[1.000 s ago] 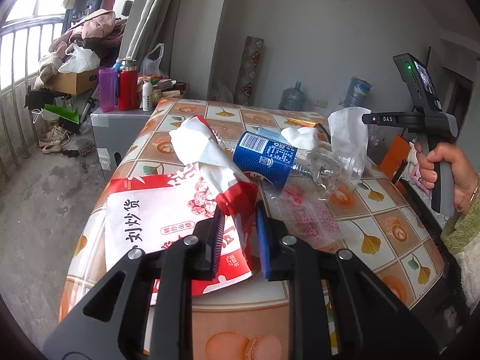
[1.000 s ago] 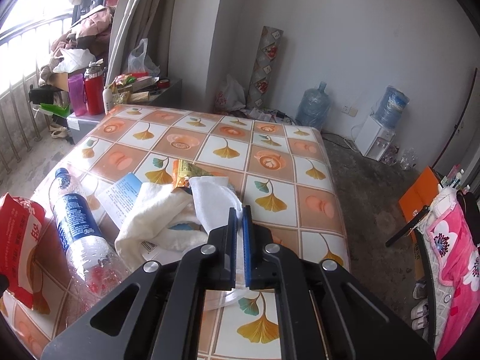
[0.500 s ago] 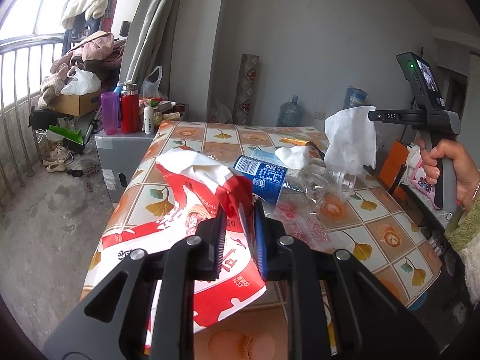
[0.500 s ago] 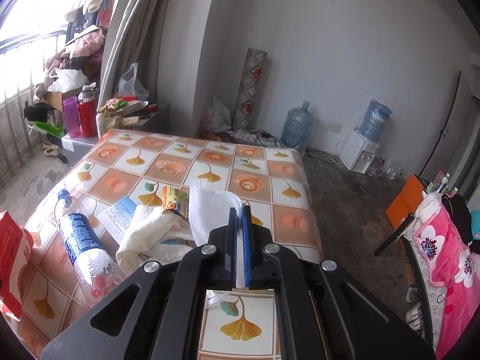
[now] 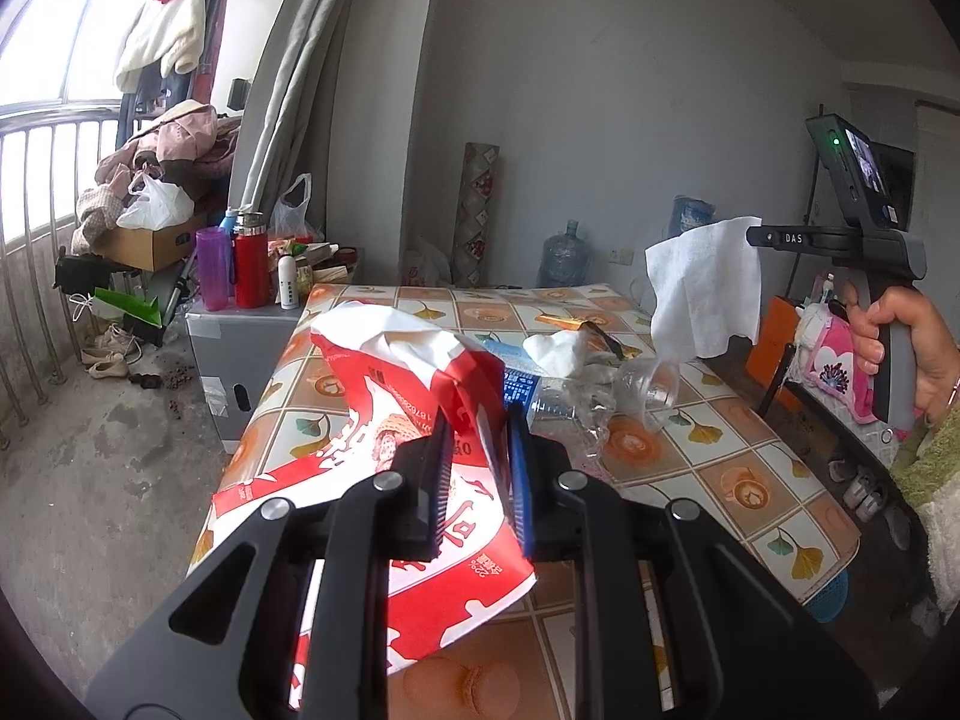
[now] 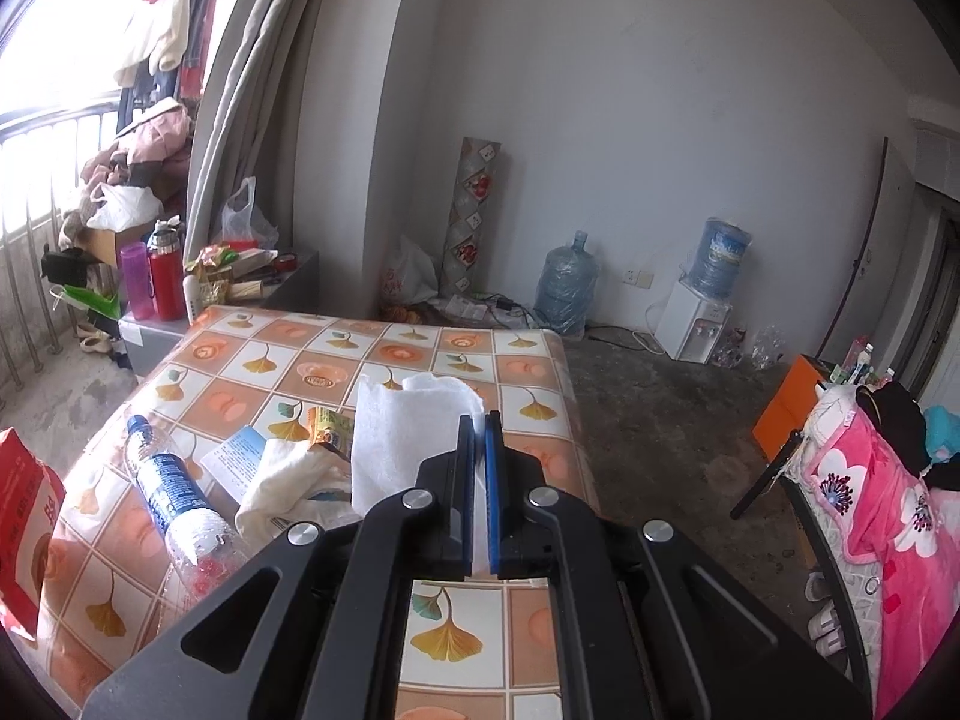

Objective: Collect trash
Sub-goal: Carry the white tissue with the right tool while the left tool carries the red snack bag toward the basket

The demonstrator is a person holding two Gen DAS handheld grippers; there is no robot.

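My left gripper (image 5: 477,420) is shut on a red and white paper bag (image 5: 390,384), lifted above the tiled table (image 5: 738,480); the bag also shows at the left edge of the right wrist view (image 6: 24,528). My right gripper (image 6: 478,420) is shut on a white tissue (image 6: 396,438) that hangs from it in the air, seen from the left wrist view too (image 5: 702,294). On the table lie an empty plastic bottle with a blue label (image 6: 174,498), a crumpled white tissue (image 6: 288,480), a yellow-green wrapper (image 6: 327,426) and a clear plastic cup (image 5: 654,390).
A grey cabinet (image 5: 240,348) with a purple cup (image 5: 213,267) and a red flask (image 5: 251,267) stands at the table's far left. Water jugs (image 6: 564,288) and a dispenser (image 6: 696,324) line the back wall. Pink bedding (image 6: 882,516) is on the right.
Both grippers rose. The red and white bag came up off the table with the left gripper, and the white tissue was lifted clear of the pile by the right one.
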